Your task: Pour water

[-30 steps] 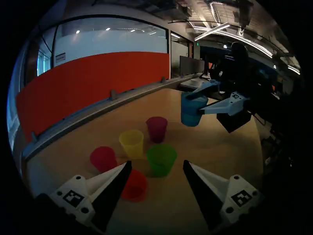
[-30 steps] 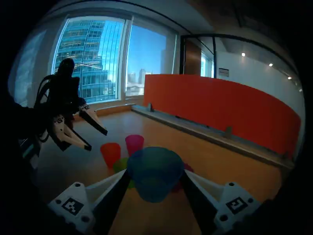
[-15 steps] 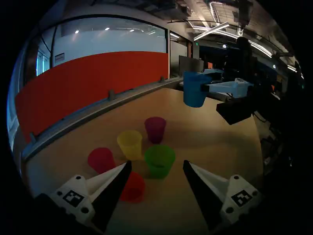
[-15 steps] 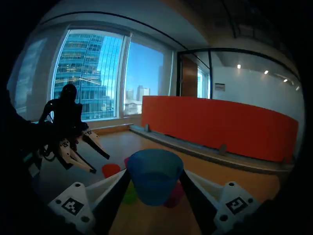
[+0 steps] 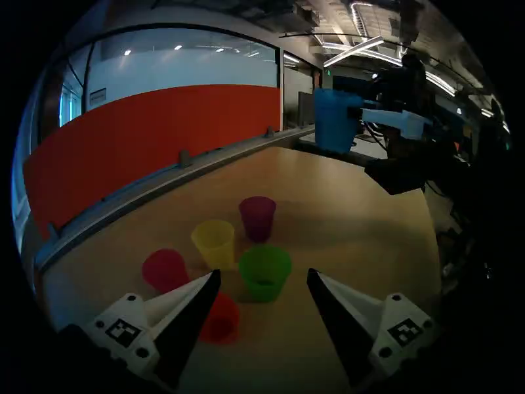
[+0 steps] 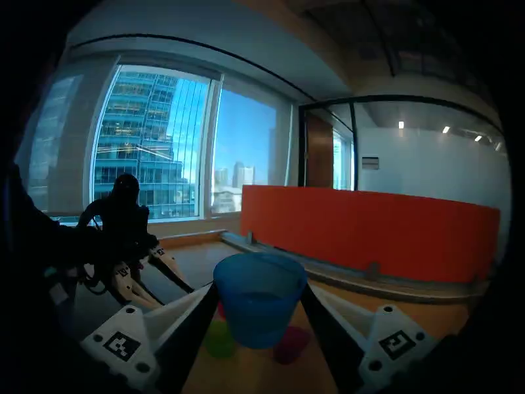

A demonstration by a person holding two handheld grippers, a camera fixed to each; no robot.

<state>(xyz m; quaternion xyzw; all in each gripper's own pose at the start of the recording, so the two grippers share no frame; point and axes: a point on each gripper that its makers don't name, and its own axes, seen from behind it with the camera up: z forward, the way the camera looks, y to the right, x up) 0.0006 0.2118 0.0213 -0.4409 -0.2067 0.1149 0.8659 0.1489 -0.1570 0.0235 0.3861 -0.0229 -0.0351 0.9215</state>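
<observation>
My right gripper point(image 6: 259, 308) is shut on a blue cup point(image 6: 260, 299) with water in it, held upright well above the table. In the left gripper view that blue cup point(image 5: 335, 121) hangs high at the far right, in the right gripper point(image 5: 367, 119). On the table stand a green cup point(image 5: 264, 271), a yellow cup point(image 5: 214, 241), a purple cup point(image 5: 257, 217), a crimson cup point(image 5: 165, 269) and a red cup point(image 5: 220, 318). My left gripper point(image 5: 262, 292) is open just above the green cup's near side, holding nothing.
The wooden table point(image 5: 341, 217) runs along an orange partition point(image 5: 151, 134) with a grey rail at its foot. Large windows point(image 6: 157, 157) are behind the left gripper point(image 6: 141, 276) and the hand holding it. Dark office gear stands beyond the table's far right.
The right gripper has lifted the blue cup higher above the table. The left gripper has barely moved and stays open over the cups.
</observation>
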